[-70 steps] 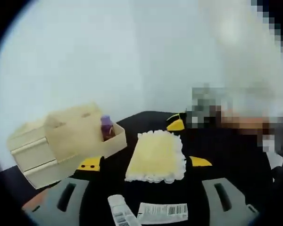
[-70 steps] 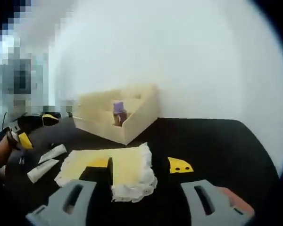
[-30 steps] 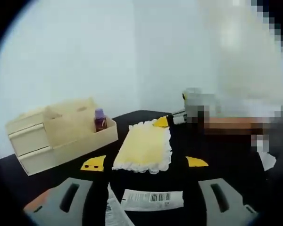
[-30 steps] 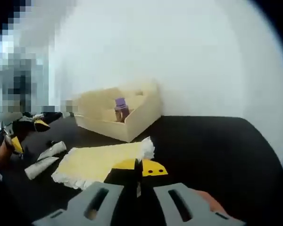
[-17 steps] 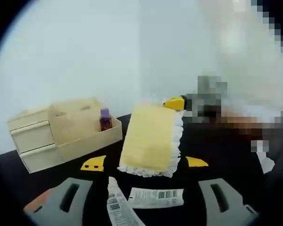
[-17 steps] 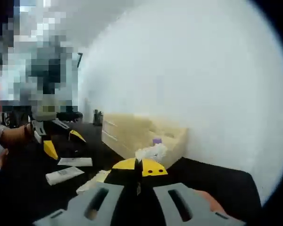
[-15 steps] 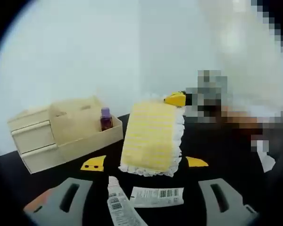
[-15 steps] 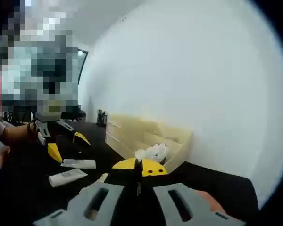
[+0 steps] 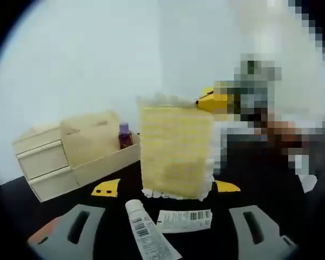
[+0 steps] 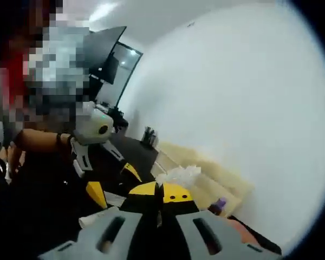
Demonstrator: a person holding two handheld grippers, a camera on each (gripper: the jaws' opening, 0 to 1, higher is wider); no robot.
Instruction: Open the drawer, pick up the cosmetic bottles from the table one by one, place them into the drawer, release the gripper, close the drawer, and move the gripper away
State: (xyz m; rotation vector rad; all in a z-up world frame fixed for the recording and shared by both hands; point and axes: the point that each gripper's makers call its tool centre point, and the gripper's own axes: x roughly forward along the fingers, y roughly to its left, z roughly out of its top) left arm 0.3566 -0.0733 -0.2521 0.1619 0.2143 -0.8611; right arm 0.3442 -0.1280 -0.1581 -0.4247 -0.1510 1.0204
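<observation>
left gripper view: right hand-held gripper [image 9: 206, 100] clenched on a yellow cloth [image 9: 176, 151], lifted off the counter [image 9: 260, 179]. left hand-held gripper [image 9: 165, 230] released above two tubes [image 9: 146, 235]. purple bottle [image 9: 124, 135] sits in the drawer box [image 9: 70, 157]. judgement: cloth needs setting aside before tubes are picked.

Lifted yellow cloth [image 9: 176, 151] hides from us the bench [image 9: 260, 179] behind it, tube [image 9: 149, 238] cut by lower edge, purple bottle [image 10: 218, 205] too small for our reading.

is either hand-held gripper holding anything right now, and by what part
The right hand-held gripper is shut on the yellow cloth, pinching its frilly top edge so it hangs. The left hand-held gripper is open and holds nothing.
</observation>
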